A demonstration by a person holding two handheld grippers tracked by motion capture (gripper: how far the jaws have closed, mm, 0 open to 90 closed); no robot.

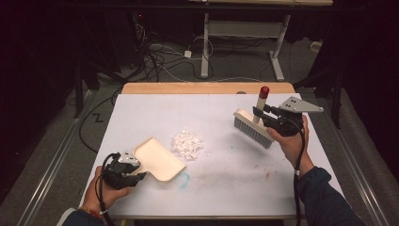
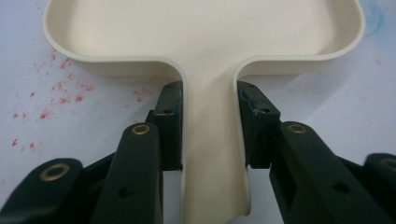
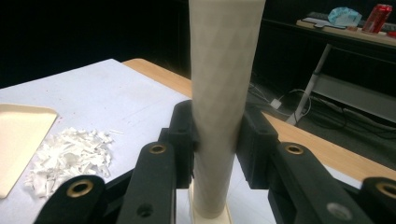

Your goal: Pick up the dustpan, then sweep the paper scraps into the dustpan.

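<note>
A cream dustpan lies on the white table near its front left, mouth toward the middle. My left gripper is shut on the dustpan's handle, one jaw on each side. A small heap of white paper scraps sits just right of the pan's mouth, also seen as paper scraps in the right gripper view. A cream hand brush with grey bristles and a red-tipped handle hangs tilted over the table's right side. My right gripper is shut on the brush handle.
The white table top carries faint blue and red stains. A wooden strip edges its far side. Beyond it stand a desk frame and loose cables on the floor. A red can stands on a far desk.
</note>
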